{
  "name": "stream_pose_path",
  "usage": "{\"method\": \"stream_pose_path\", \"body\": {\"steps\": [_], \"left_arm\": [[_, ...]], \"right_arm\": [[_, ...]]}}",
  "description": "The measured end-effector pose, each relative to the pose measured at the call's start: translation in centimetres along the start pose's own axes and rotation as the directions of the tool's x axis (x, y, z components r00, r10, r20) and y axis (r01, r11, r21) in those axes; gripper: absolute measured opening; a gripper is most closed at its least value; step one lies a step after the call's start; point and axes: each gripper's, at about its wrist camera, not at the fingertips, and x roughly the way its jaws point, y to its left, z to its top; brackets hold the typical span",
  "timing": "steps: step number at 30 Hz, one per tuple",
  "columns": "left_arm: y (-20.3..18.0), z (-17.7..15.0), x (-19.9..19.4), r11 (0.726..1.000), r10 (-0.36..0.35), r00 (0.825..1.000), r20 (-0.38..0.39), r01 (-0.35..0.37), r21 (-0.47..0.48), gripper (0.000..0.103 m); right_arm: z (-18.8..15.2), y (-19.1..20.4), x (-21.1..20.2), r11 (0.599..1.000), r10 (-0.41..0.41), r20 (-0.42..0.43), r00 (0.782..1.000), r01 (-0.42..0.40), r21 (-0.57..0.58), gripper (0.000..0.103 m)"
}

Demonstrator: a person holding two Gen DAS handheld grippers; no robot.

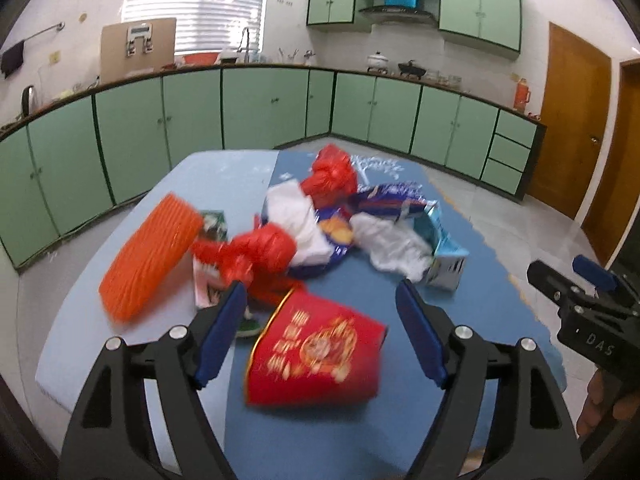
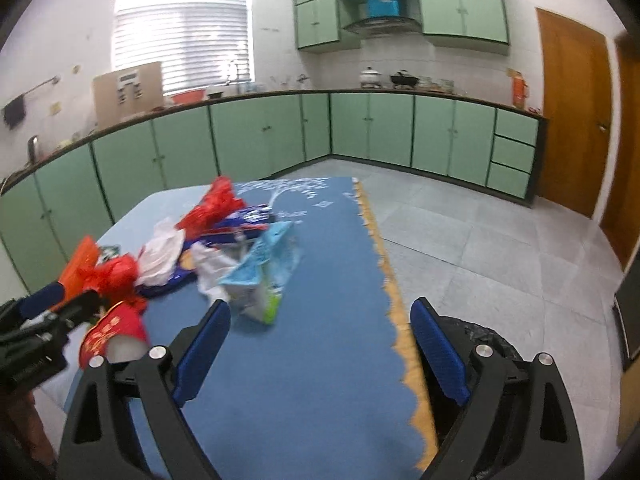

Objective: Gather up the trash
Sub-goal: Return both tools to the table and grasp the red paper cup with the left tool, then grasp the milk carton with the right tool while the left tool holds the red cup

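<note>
Trash lies on a blue mat [image 1: 344,432] on the table. A red paper cup with gold print [image 1: 316,356] lies on its side between the fingers of my open left gripper [image 1: 320,320], not gripped. Behind it are red plastic bags [image 1: 264,252], white plastic [image 1: 392,248], a blue snack wrapper [image 1: 384,196], a light blue carton [image 1: 444,256] and an orange ribbed foam piece [image 1: 148,256]. My right gripper [image 2: 320,332] is open and empty over the mat, near the light blue carton [image 2: 260,276]. The cup also shows in the right wrist view [image 2: 116,336].
A bin lined with a black bag [image 2: 488,340] stands on the floor beside the table's right edge. Green cabinets [image 1: 264,104] line the walls behind. A wooden door [image 1: 572,120] is at the right. The right gripper's body [image 1: 592,316] shows at the left view's right edge.
</note>
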Motion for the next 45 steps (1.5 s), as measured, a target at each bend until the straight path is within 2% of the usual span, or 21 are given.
{"method": "stream_pose_path", "body": {"steps": [2,8,12,18,21,25,37,42,45], "left_arm": [[0.3,-0.4,-0.1,1.0,0.001,1.0,-0.013,-0.001,-0.006,0.08],[1.1,-2.9,0.3,1.0,-0.016,0.997,-0.08,0.014,-0.023,0.083],[1.3,-3.2,1.1,1.0,-0.009,0.996,-0.094,0.007,-0.026,0.086],[1.5,-3.7,2.7,0.999,-0.013,0.991,-0.135,0.008,-0.041,0.086],[1.4,-3.8,3.0,0.999,-0.022,0.99,-0.142,0.016,-0.045,0.083],[1.1,-3.7,2.7,0.999,-0.032,0.992,-0.124,0.028,-0.033,0.081],[0.6,-1.7,0.3,0.999,-0.043,0.999,0.015,0.043,-0.004,0.079],[0.6,0.3,-0.7,1.0,-0.013,0.994,0.11,0.011,0.018,0.079],[1.1,1.2,0.0,1.0,0.007,0.992,0.125,-0.007,0.004,0.079]], "right_arm": [[-0.2,0.7,-0.4,1.0,0.005,0.004,1.0,-0.005,-0.013,0.09],[-0.2,1.0,-0.8,1.0,-0.009,0.012,1.0,0.009,-0.017,0.09],[-0.3,1.0,-0.4,1.0,-0.011,0.003,1.0,0.011,-0.014,0.09],[-0.4,1.2,0.1,1.0,-0.006,-0.005,1.0,0.006,-0.03,0.09],[-0.4,1.1,0.2,1.0,-0.007,-0.009,1.0,0.007,-0.025,0.09],[-0.5,0.9,0.4,1.0,-0.01,-0.015,1.0,0.009,-0.023,0.09],[-0.1,1.0,0.9,1.0,0.003,-0.02,1.0,-0.003,-0.022,0.09],[0.7,1.2,2.5,1.0,0.004,-0.038,0.999,-0.004,-0.013,0.09],[1.1,2.0,3.7,1.0,0.011,-0.041,0.999,-0.012,-0.026,0.09]]}}
